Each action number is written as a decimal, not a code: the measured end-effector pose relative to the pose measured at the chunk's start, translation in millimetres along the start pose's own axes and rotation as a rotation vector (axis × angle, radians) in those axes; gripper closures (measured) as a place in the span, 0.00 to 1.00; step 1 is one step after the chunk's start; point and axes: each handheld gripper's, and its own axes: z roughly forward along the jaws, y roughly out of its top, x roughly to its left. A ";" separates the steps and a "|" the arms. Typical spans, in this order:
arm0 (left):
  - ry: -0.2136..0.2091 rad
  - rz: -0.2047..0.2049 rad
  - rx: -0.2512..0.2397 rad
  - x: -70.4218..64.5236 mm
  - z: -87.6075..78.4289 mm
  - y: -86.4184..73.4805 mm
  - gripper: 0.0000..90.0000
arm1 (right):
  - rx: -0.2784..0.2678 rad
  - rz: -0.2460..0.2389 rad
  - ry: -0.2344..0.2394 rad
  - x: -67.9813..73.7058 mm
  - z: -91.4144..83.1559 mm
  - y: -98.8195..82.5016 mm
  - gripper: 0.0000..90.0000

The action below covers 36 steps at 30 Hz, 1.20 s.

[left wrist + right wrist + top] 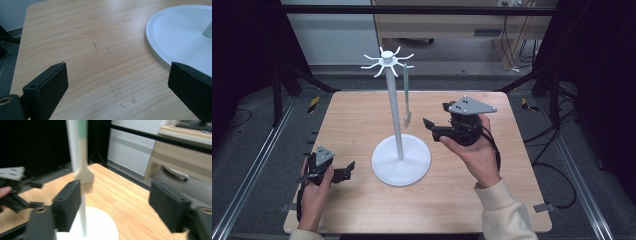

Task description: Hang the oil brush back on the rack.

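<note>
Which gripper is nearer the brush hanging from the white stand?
Right. The right gripper is raised just right of the brush, jaws open toward it. The left gripper sits low on the table, beside the stand's base.

This looks like a lab or test room fitted out for recording, not a home. A light wooden table (362, 120) with rounded corners stands inside a black metal frame (422, 9) whose bar crosses above the table's far edge and whose struts run down past both far corners. Aluminium rails (252, 165) lie on the grey carpeted floor (562, 165) along the table's left and right edges, with yellow-and-black hazard tape (313, 104) near the far left corner. Black cables (557, 175) loop across the floor on the right. Beyond the far edge stand a pale wall panel (332, 37) and a light wooden desk (452, 22) with more cables hanging beside it.
</note>
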 end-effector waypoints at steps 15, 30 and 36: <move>0.001 -0.004 -0.004 0.8 -1.0 0.2 0.03 | 0.084 0.019 -0.056 -15.3 3.5 -53.4 0.08; -0.003 0.003 -0.002 0.3 -0.4 0.9 0.03 | 0.213 0.032 -0.146 -46.0 10.0 -124.0 0.11; -0.004 0.002 -0.002 -0.3 0.5 1.1 0.03 | 0.252 0.032 -0.168 -50.9 12.3 -142.5 0.11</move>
